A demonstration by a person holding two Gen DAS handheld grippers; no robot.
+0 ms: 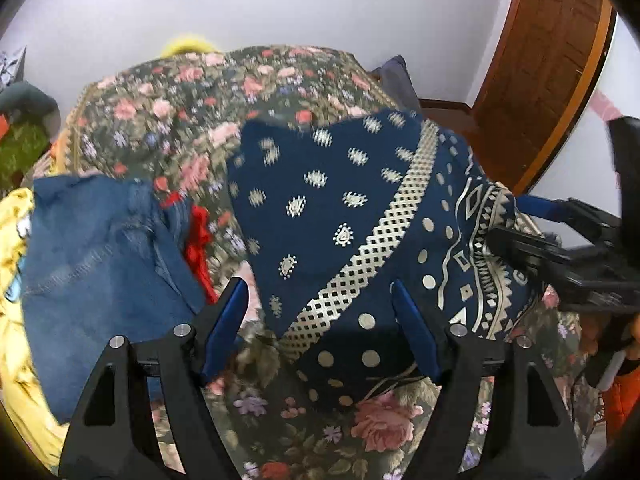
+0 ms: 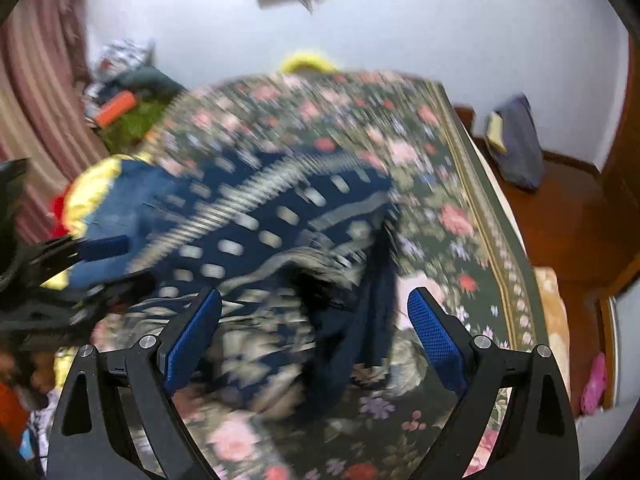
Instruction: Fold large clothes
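Note:
A navy garment (image 1: pixel 340 208) with silver print lies partly folded on the floral bedspread (image 1: pixel 180 120). My left gripper (image 1: pixel 318 292) hovers open over its near edge, the blue pads clear of the cloth. At the garment's right edge the right gripper (image 1: pixel 516 220) reaches in from the side. The right wrist view is blurred: the garment (image 2: pixel 260 220) is bunched on the bedspread (image 2: pixel 440 200). My right gripper (image 2: pixel 315 296) stands open over a dark fold of it, without pressing on it. The left gripper (image 2: pixel 120 266) shows at the left edge.
Blue jeans (image 1: pixel 100 260), a red cloth (image 1: pixel 198 240) and a yellow garment (image 1: pixel 12 280) are piled to the left on the bed. The bed's right edge drops to a wooden floor with a grey-blue bag (image 2: pixel 516 144) and a pink slipper (image 2: pixel 596 384). A wooden door (image 1: pixel 540 60) stands at the right.

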